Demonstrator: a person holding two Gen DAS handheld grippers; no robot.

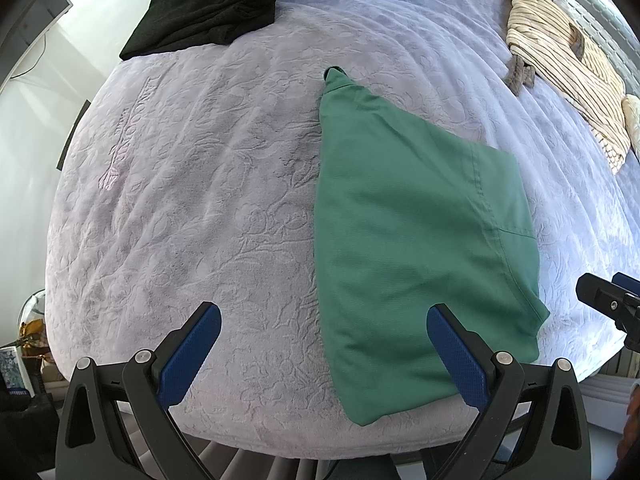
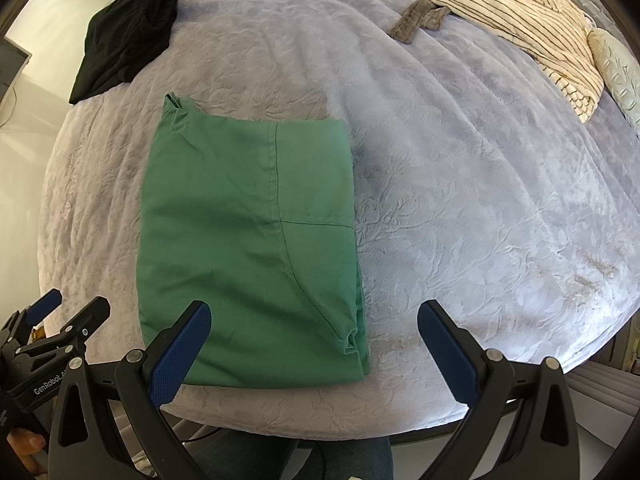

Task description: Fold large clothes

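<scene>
A green garment point(image 1: 408, 240) lies folded into a rectangle on the lilac bed cover point(image 1: 192, 184), near the front edge. It also shows in the right wrist view point(image 2: 248, 240), with a seam across its top layer. My left gripper point(image 1: 324, 320) is open and empty, held above the cover just left of the garment's near edge. My right gripper point(image 2: 314, 320) is open and empty, above the garment's near right corner. The right gripper also shows at the right edge of the left wrist view point(image 1: 608, 300). The left gripper shows at the lower left of the right wrist view point(image 2: 52, 320).
A folded black garment point(image 1: 208, 4) lies at the far left of the bed, also in the right wrist view point(image 2: 124, 48). A striped beige robe point(image 2: 520, 20) with a grey belt lies at the far right. A pale cushion point(image 2: 616, 68) sits beside it.
</scene>
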